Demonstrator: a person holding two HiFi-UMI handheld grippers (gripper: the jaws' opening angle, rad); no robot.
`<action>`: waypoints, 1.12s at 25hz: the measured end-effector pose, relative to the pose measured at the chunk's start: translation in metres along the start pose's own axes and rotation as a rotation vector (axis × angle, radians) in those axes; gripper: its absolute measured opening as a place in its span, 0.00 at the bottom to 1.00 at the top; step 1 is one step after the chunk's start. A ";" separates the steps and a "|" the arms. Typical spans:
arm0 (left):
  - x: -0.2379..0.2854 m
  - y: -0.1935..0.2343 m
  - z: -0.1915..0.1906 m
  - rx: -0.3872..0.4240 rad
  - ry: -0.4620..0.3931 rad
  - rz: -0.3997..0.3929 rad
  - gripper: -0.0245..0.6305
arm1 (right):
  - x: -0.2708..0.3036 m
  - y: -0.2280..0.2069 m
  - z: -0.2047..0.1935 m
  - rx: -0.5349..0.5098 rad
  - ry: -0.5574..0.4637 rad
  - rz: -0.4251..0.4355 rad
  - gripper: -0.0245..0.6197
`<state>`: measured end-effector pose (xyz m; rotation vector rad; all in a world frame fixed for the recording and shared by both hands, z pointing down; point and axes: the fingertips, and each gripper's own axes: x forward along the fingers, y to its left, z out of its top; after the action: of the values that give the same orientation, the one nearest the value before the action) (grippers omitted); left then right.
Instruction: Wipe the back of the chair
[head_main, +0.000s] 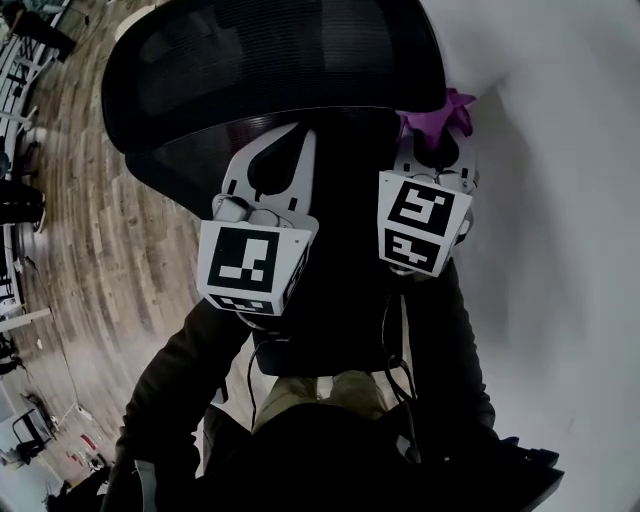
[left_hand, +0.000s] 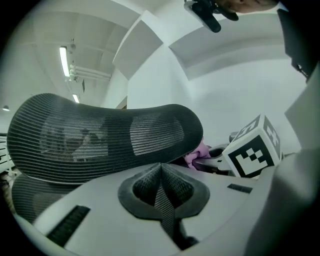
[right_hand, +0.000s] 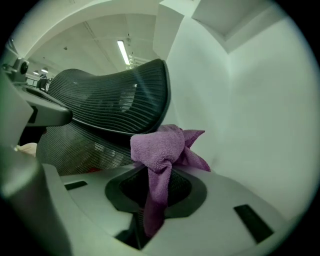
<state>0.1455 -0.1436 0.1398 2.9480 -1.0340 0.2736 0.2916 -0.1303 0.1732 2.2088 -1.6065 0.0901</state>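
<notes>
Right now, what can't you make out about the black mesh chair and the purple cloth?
1. Chair's seat and base: head view, hidden behind the black mesh headrest and the person's body.
2. Whether the purple terry cloth touches the mesh: head view, the right gripper covers most of it; right gripper view cannot show any gap.

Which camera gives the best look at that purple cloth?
The right gripper view: the cloth fills the middle, bunched and pinched between the jaws. The head view shows only a small tuft; the left gripper view, a sliver below the headrest.

cloth (head_main: 440, 112) sits right of chair (head_main: 270, 60), near wall (head_main: 560, 150).
</notes>
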 end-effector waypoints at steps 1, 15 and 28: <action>-0.002 0.005 0.000 -0.001 0.000 0.005 0.05 | 0.002 0.006 0.002 -0.001 0.001 0.007 0.14; -0.017 0.054 -0.027 -0.050 0.000 0.031 0.05 | 0.008 0.064 0.011 0.083 -0.010 0.081 0.14; -0.029 0.081 -0.025 -0.070 0.001 0.065 0.05 | 0.008 0.101 0.026 0.148 -0.019 0.141 0.14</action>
<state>0.0689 -0.1874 0.1554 2.8561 -1.1172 0.2351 0.1964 -0.1724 0.1802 2.2067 -1.8187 0.2354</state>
